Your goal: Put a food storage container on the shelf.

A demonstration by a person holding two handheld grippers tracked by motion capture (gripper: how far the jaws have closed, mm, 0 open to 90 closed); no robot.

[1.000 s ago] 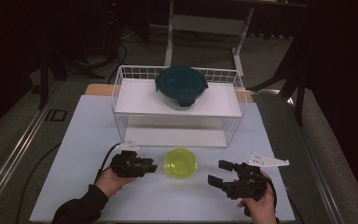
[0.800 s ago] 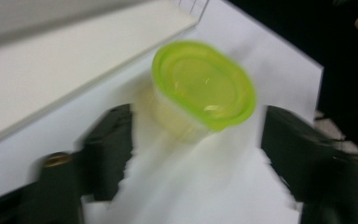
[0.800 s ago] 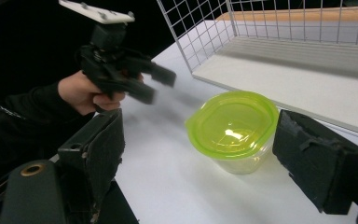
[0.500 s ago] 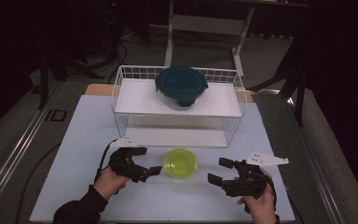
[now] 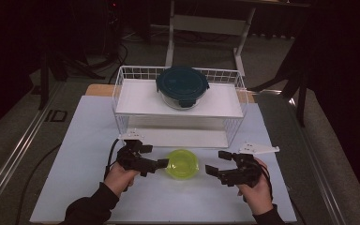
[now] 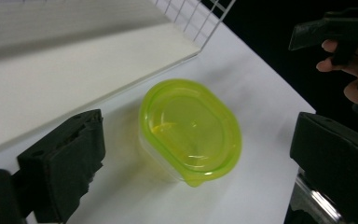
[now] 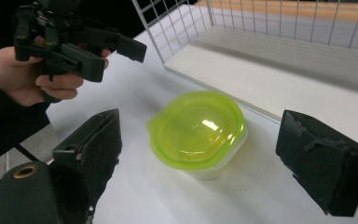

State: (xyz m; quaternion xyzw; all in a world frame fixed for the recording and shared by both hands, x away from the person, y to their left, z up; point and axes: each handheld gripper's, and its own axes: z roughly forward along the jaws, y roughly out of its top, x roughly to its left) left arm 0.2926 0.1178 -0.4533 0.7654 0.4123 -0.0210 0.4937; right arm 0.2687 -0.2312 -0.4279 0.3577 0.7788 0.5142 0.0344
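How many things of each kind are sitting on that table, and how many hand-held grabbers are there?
Lidded food containers: 2 (small lime-green plastic tub; round glass bowl with dark teal lid)
White wire shelf rack: 1
Black two-jaw grippers: 2 (left gripper; right gripper), both open and empty, one on each side of the green tub
Total: 5

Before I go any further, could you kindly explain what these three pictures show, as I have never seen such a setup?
A person holds a hand-operated claw in each hand. One picture looks down from above the table; the other two come from cameras riding on each claw. In the overhead picture, the left claw and the right claw flank a small container with a lime-green lid on the white table mat. Behind it, a white wire shelf rack carries a glass bowl with a dark teal lid. Both claws are open, holding nothing.
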